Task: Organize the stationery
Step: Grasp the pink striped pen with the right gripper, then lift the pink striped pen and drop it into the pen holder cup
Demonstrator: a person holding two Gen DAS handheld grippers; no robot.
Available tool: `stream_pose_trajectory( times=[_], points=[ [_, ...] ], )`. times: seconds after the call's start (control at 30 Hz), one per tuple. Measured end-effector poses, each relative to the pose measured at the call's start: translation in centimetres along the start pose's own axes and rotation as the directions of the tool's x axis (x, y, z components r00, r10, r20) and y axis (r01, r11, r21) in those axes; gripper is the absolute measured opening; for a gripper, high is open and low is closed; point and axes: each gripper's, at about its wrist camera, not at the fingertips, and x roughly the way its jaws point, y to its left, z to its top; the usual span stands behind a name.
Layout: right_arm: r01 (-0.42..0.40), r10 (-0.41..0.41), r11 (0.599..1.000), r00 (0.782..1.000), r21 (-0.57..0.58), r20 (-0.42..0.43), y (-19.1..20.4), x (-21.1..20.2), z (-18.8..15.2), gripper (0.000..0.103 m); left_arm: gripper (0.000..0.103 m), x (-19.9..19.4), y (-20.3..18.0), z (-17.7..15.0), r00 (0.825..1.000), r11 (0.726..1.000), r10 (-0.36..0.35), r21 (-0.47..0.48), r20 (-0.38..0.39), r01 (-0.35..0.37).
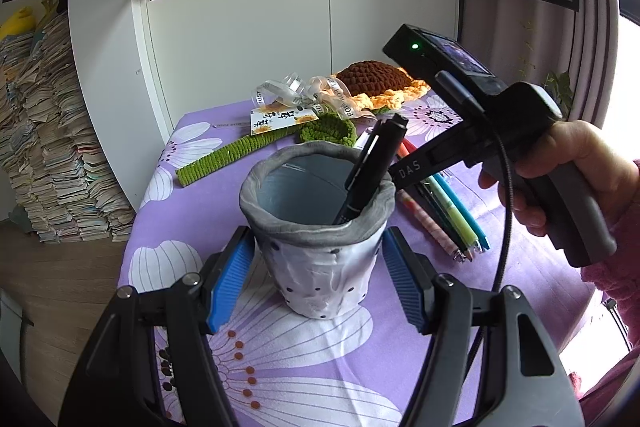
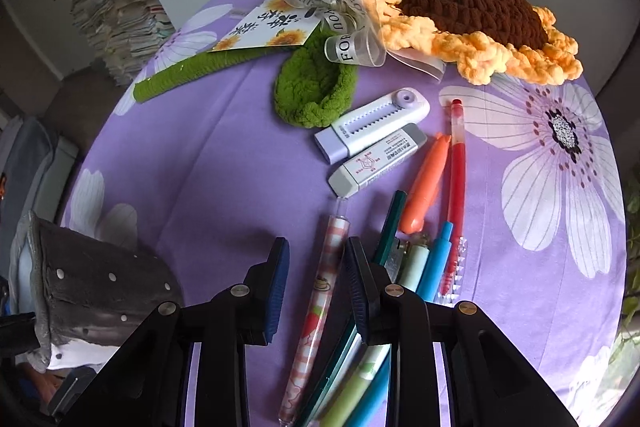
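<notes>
Ribbed blue tongs (image 1: 318, 279), lumpy clay cup (image 1: 320, 227)

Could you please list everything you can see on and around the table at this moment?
pen holder: 1, grey-white, near table edge, between left pads
black pen: 1, standing in holder
checked pen: 1, pink, lying between right pads
other pens: several, mixed colours, lying right of it
erasers: 2, white, mid-table
crocheted sunflower: 1, far side
paper stacks: beside the cabinet
left gripper: shut on holder
right gripper: open
hand: holding right gripper
</notes>
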Motion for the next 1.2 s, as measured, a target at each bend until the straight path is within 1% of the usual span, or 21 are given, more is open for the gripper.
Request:
stream_pose_trajectory(
  times=[0.1,0.13,0.17,0.2,0.27,0.33,0.4,0.5,0.6,0.73,0.8,0.9,0.93,1.03,1.1,1.17,1.2],
  points=[
    [0.026,-0.026,0.999,1.0,-0.035,0.008,0.6,0.4,0.8,0.028,0.065,0.0,0.0,0.0,1.0,1.0,-0.002,-0.003,0.0,0.002],
    [0.039,-0.039,0.998,0.999,-0.042,0.006,1.0,0.7,0.9,0.024,0.065,0.0,0.0,0.0,1.0,1.0,-0.002,-0.003,0.0,0.002],
    [0.055,-0.055,0.997,0.999,-0.053,0.005,1.0,0.7,0.9,0.018,0.065,0.0,0.0,0.0,1.0,1.0,-0.002,-0.003,-0.001,0.002],
    [0.071,-0.071,0.995,0.997,-0.065,0.005,1.2,0.8,1.1,0.018,0.065,0.0,0.0,0.0,1.0,1.0,-0.002,-0.003,-0.001,0.002],
    [0.066,-0.066,0.996,0.998,-0.067,0.002,1.0,0.9,1.2,0.017,0.065,0.0,0.0,0.0,1.0,1.0,-0.003,-0.004,0.0,0.003],
    [0.029,-0.029,0.998,1.0,-0.048,0.007,0.7,0.5,1.1,0.016,0.065,0.0,0.0,0.1,1.0,1.0,-0.005,-0.007,-0.001,0.005],
    [-0.006,0.008,0.999,0.999,-0.036,0.036,0.5,-0.5,0.8,0.015,0.065,0.0,0.0,0.1,1.0,1.0,-0.006,-0.009,-0.002,0.006],
    [-0.039,0.043,0.999,0.993,-0.036,0.108,0.8,-3.1,0.3,0.015,0.065,0.1,-0.1,0.1,1.0,1.0,-0.005,-0.011,-0.001,0.005],
    [-0.052,0.061,0.997,0.978,-0.053,0.197,1.3,-6.4,-0.5,0.014,0.065,0.1,-0.2,0.1,1.0,1.0,-0.004,-0.011,0.0,0.004],
    [-0.081,0.099,0.994,0.945,-0.072,0.312,2.0,-10.9,-1.5,0.014,0.065,0.1,-0.2,0.1,1.0,1.0,-0.006,-0.011,0.001,0.006],
    [-0.101,0.127,0.991,0.92,-0.09,0.371,2.4,-13.1,-1.9,0.014,0.065,0.1,-0.2,0.1,1.0,1.0,-0.005,-0.011,0.001,0.005],
    [-0.093,0.136,0.989,0.881,-0.116,0.453,3.5,-15.8,-2.2,0.014,0.065,0.1,-0.2,0.1,1.0,1.0,-0.005,-0.011,0.001,0.005],
    [-0.093,0.144,0.987,0.864,-0.129,0.483,3.8,-16.9,-2.3,0.014,0.065,0.1,-0.2,0.1,1.0,1.0,-0.005,-0.011,0.001,0.005],
    [-0.105,0.178,0.981,0.825,-0.165,0.536,4.8,-19.0,-2.1,0.014,0.065,0.1,-0.2,0.2,1.0,1.0,-0.005,-0.013,-0.002,0.005],
    [-0.112,0.205,0.975,0.796,-0.194,0.57,5.6,-19.8,-2.1,0.014,0.065,0.1,-0.2,0.2,1.0,1.0,-0.005,-0.013,-0.002,0.005],
    [-0.12,0.224,0.97,0.777,-0.211,0.588,6.1,-20.4,-2.2,0.014,0.065,0.1,-0.3,0.2,1.0,1.0,-0.004,-0.012,-0.003,0.004],
    [-0.127,0.234,0.968,0.773,-0.218,0.589,6.3,-20.5,-2.2,0.014,0.065,0.1,-0.3,0.2,1.0,1.0,-0.004,-0.011,-0.004,0.004]
  ],
)
